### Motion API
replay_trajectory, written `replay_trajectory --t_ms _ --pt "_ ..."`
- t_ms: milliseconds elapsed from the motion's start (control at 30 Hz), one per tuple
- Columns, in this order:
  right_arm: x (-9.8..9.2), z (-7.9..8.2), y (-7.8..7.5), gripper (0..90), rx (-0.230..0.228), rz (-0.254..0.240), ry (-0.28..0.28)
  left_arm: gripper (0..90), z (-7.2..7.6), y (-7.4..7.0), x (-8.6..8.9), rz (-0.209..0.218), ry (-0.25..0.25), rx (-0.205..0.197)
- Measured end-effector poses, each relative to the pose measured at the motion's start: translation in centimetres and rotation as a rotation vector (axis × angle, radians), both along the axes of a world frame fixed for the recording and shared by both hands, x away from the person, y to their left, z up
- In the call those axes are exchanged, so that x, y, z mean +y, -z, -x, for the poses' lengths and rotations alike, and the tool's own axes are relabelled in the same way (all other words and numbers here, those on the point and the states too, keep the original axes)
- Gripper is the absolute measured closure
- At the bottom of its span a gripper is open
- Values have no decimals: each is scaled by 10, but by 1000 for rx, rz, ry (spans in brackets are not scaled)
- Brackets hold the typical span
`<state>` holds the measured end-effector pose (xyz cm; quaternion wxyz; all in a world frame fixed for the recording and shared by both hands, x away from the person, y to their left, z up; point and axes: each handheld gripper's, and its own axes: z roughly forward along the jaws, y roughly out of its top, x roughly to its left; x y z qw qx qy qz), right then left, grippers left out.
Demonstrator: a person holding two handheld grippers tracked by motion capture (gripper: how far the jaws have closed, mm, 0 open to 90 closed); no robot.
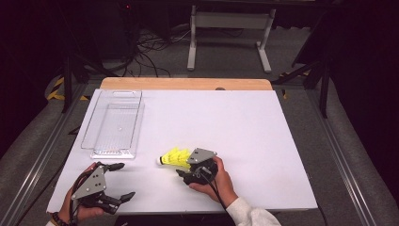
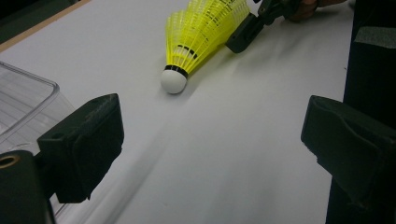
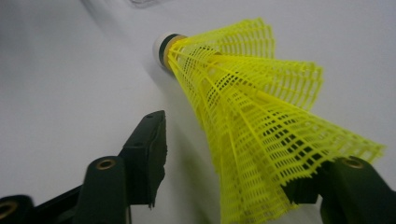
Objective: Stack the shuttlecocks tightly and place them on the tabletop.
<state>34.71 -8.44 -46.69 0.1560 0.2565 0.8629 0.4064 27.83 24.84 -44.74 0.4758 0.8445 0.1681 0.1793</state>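
R gripper (image 3: 233,154), jaws half-open astride shuttlecock (image 3: 261,121) skirt w/o clamping: closing off-centre may crush mesh or flick it away.

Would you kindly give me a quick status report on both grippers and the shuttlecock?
Left gripper open, idle. Right gripper open, jaws around the skirt of the yellow shuttlecock, which lies on its side. Clear tray apart at left; nothing in the way.
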Motion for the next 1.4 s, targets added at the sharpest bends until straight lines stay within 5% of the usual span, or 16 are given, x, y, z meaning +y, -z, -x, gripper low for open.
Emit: replay_trajectory --t_ms 267,500,1400 --pt "11 1 -2 616 -19 3 74 69 0 0 0 3 0 2" --pt "18 3 -1 797 -27 39 61 69 0 0 -1 -3 2 4" --pt "3 5 -19 871 -70 6 32 68 1 0 0 6 -1 -3"
